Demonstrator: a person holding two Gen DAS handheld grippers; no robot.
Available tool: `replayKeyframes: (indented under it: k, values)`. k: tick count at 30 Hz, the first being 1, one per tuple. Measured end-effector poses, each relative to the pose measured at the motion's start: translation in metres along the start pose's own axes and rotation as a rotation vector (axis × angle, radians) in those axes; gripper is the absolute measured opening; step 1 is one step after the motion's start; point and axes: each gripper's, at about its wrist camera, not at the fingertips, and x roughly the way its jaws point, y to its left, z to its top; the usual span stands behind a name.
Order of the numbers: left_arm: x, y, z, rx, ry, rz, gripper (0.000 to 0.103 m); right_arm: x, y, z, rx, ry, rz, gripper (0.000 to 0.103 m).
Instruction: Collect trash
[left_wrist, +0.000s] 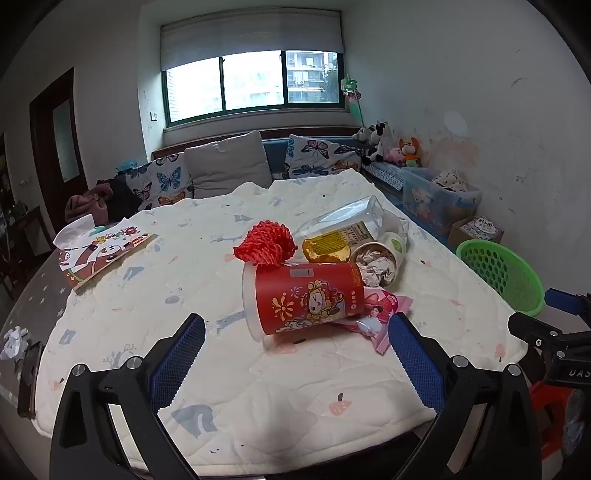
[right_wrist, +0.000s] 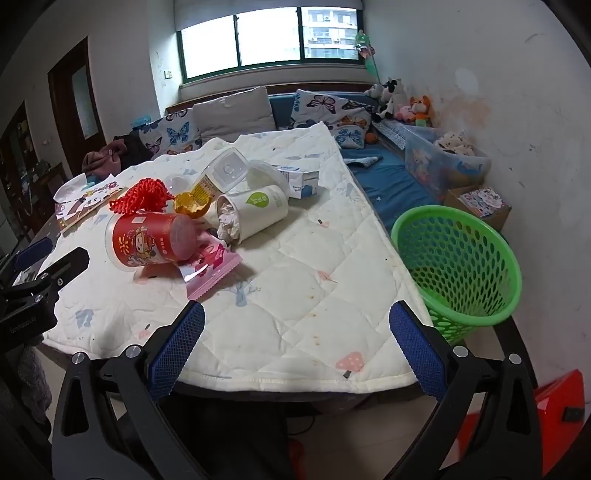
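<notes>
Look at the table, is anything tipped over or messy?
Yes. The red cup lies on its side on the quilted cover, and the white paper cup beside it has tipped too, crumpled paper spilling from its mouth.

Right tool (right_wrist: 296, 343) open above quilt (right_wrist: 314, 295); green basket (right_wrist: 458, 266) beside.

Your left gripper (left_wrist: 296, 325): black angular plastic arms, silver round screws | blue mesh-textured finger pads (left_wrist: 181, 354) | your right gripper (right_wrist: 296, 314): identical build.
</notes>
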Motion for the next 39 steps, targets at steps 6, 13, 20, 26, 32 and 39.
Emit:
replayKeyframes:
  k: [6,13,20,26,32,39]
  values:
    - [-0.002,-0.006,-0.003,0.001,0.005,-0.003,0.096,0.000,0.000,0.000,-0.016,-0.004,-0.005,0.099]
    - [0.004,-0.003,0.001,-0.001,0.022,-0.022,0.096,0.002,-0.007,0.001,0.000,-0.001,0.002,0.099]
    - [0.009,0.002,0.000,-0.027,0.041,-0.033,0.096,-0.002,0.000,0.000,0.000,0.001,0.002,0.099]
    - [0.008,0.002,-0.002,-0.024,0.038,-0.038,0.096,-0.001,0.001,-0.001,0.000,0.003,0.001,0.099]
    - [0.009,0.004,-0.002,-0.032,0.039,-0.031,0.096,0.000,0.000,-0.001,0.002,0.004,0.003,0.099]
    - [0.010,0.007,-0.003,-0.042,0.043,-0.027,0.096,0.000,0.001,-0.002,-0.002,0.003,0.000,0.099]
